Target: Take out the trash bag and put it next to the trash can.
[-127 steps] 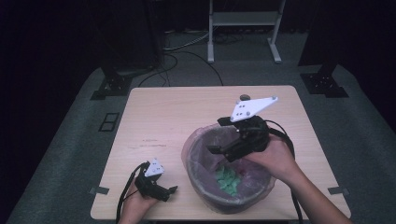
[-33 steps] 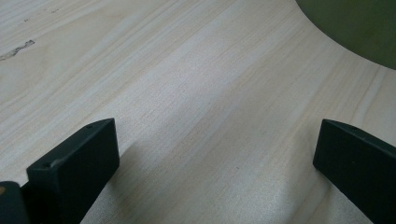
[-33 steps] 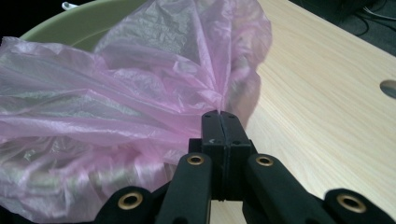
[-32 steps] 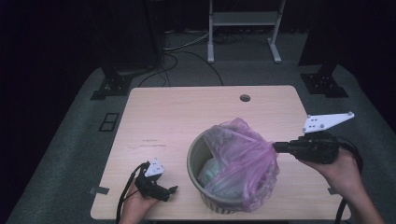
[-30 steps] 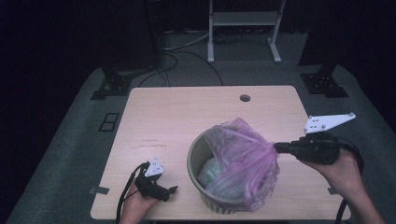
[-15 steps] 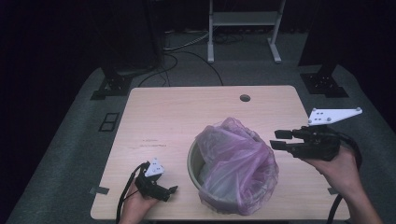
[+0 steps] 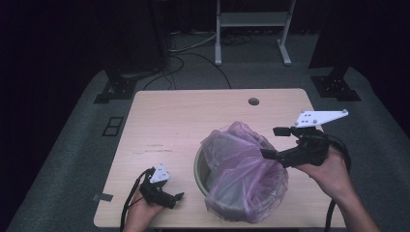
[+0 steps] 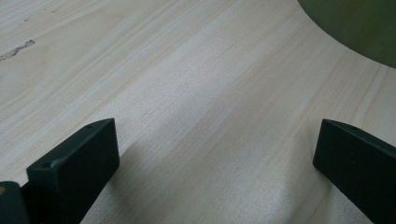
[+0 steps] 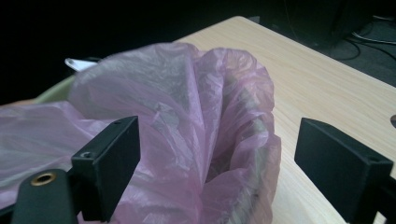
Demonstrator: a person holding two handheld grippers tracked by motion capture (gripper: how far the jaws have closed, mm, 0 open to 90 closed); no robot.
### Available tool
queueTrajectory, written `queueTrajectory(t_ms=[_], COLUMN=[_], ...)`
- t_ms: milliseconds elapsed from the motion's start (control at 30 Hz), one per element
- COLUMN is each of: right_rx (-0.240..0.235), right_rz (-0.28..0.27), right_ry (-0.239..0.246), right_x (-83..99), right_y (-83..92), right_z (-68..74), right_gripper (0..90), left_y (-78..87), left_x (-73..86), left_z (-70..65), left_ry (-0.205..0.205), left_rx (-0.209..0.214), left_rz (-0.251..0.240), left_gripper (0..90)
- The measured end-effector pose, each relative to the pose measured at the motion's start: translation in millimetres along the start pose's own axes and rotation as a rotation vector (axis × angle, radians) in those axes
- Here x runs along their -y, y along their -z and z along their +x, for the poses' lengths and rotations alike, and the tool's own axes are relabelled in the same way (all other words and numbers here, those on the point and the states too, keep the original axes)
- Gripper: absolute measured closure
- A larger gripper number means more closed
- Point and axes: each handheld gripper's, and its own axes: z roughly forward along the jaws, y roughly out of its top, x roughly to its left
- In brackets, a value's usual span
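Right gripper point(image 7: 274, 143) held above table level in the right hand point(image 7: 329, 166), forearm entering from the bottom right, jaws pointing left and spread wide (just been opening, nothing pinched between the pads). Grey three-cornered plate sits on top, cable trailing back over the wrist. Left gripper point(image 7: 178, 197) low at the near left, gripped in the left hand point(image 7: 142, 208), seemingly resting flat, jaws apart and empty.
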Motion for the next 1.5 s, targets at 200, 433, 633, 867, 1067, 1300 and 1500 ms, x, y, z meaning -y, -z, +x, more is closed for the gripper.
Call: queueTrajectory(t_ms=[200,433,633,867,1067,1300,1500], right_rx=[0.047,0.048,0.024,0.005,-0.01,0.042,0.08], right_rz=[0.044,0.082,0.09,0.114,0.104,0.099,0.05], right_ry=[-0.001,-0.03,-0.038,-0.043,-0.04,-0.024,-0.02], right_x=[10.7,25.7,32.3,36.9,37.1,36.4,32.2], right_y=[-12.7,-21.2,-23.5,-24.1,-20.5,-16.9,-6.4], right_z=[-1.8,-8.4,-13.0,-15.9,-16.2,-14.7,-14.8], right_gripper=[11.8,12.6,19.6,31.7,51.1,56.0,61.2], left_y=[0.0,0.0,0.0,0.0,0.0,0.1,0.0], left_x=[0.0,0.0,0.0,0.0,0.0,-0.1,0.0], left_z=[0.0,0.0,0.0,0.0,0.0,0.0,0.0], left_ry=[0.0,0.0,0.0,0.001,0.0,0.0,0.0], left_rx=[0.0,0.0,0.0,0.0,0.0,0.0,0.0], left_rz=[0.0,0.0,0.0,0.0,0.0,0.001,0.0], left_gripper=[0.0,0.0,0.0,0.0,0.0,0.0,0.0])
